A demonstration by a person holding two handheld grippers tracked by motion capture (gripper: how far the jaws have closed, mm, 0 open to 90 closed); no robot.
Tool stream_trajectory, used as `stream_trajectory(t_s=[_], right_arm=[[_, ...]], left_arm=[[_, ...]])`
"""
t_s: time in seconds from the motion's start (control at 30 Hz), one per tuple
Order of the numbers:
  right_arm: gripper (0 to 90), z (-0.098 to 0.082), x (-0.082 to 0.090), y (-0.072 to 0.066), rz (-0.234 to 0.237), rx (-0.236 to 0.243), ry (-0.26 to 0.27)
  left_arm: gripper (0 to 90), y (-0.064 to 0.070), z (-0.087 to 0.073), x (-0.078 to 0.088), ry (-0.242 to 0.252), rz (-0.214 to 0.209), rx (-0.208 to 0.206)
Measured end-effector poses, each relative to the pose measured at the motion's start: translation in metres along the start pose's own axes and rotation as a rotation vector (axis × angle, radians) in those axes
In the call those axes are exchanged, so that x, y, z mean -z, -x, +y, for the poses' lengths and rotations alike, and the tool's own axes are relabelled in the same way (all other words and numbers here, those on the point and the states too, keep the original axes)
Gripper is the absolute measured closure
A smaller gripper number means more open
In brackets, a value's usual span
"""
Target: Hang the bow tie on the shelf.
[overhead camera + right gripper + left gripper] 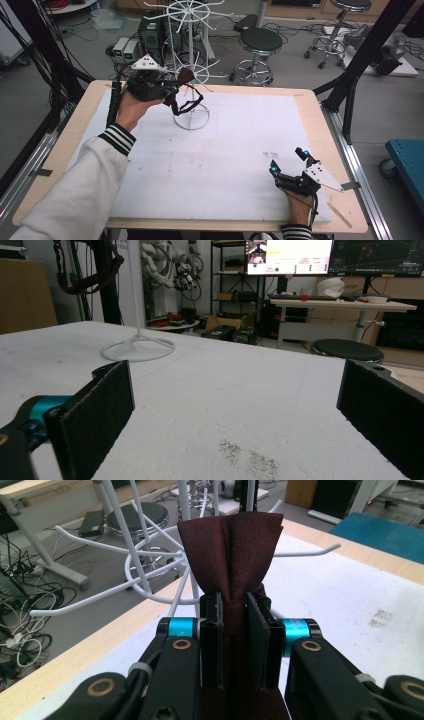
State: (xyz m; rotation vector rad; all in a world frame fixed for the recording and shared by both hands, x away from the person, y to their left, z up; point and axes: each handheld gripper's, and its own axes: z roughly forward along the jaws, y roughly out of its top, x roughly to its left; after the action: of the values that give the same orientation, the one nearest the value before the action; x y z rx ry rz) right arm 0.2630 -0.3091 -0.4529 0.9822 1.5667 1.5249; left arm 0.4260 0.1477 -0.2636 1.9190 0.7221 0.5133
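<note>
Left tongs [232, 630] are seen clamped on a dark red bow tie [231, 555], whose pinched middle is pressed between the two black pads while its fanned wing rises above them. It is held off the desk [60, 150], just beside the white wire rack [191, 65] at the far left, with a dark strap dangling near the rack's stem. Right tongs [289, 161] are rested on the white mat [225, 165] at the near right, jaws spread wide with nothing between them.
</note>
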Motion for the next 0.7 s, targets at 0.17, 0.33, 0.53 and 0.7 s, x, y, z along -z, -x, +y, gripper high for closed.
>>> stream_trajectory(t_s=[0.17,0.33,0.53,0.7], right_arm=[[1.2,0.0000,0.0000,-0.0001,0.000,0.000,0.000],[1.2,0.0000,0.0000,-0.0001,-0.002,0.001,0.000],[1.2,0.0000,0.0000,-0.0003,-0.001,0.000,0.000],[1.2,0.0000,0.0001,-0.0004,-0.001,0.001,-0.001]], left_arm=[[76.6,0.0020,-0.0005,-0.0025,-0.018,0.009,-0.014],[75.8,0.0022,-0.0002,-0.0023,-0.017,0.012,-0.017],[70.4,0.0021,0.0005,-0.0009,-0.004,0.005,-0.018],[67.1,0.0021,0.0004,-0.0005,-0.002,0.005,-0.014]])
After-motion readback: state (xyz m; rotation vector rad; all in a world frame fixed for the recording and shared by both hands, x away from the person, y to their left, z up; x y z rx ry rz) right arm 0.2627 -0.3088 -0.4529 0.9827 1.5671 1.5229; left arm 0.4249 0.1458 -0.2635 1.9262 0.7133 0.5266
